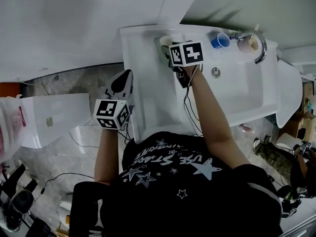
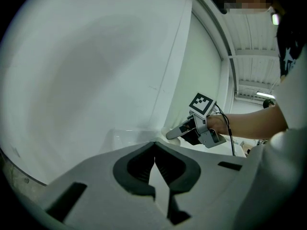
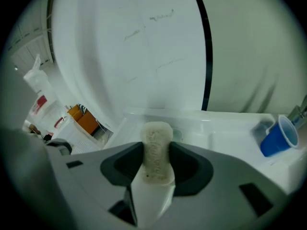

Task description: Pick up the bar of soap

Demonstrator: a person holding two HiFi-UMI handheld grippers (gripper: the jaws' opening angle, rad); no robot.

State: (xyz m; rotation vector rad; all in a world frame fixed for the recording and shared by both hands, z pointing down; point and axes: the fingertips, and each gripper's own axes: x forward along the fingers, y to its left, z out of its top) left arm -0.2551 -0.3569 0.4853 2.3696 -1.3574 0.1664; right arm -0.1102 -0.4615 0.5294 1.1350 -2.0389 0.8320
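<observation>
Right tongs [image 3: 157, 146]: clamped on the bar of soap [image 3: 156, 163]. The pale bar stands on edge between the two pads, its narrow face toward the camera and its top sticking out past the tips.

Right arm [image 1: 212, 117]: reached straight forward across the white sink [image 1: 148, 93], forearm bare, a black cable running along it. The hand is wrapped round the tool body. The tongs point at the sink's back left corner, close to the wall [image 1: 74, 23].

Soap location: in the right tongs, over the back ledge of the sink at the left end. Can't tell whether it hangs clear of the ledge or rests on it; the tongs cover its lower edge.

Left tongs [image 2: 154, 153]: closed, tips meeting, nothing between them.

Left arm [image 1: 106, 152]: bent and kept close to the torso, just left of the sink and over the floor [image 1: 54, 157]. Those tongs aim forward and up at the wall, with the right tongs visible off to their right.

Other items: a blue cup [image 3: 277, 138] on the back ledge, well to the right of the soap, with a beige cup [image 1: 247, 44] beside it under the curved faucet [image 1: 260, 48].
</observation>
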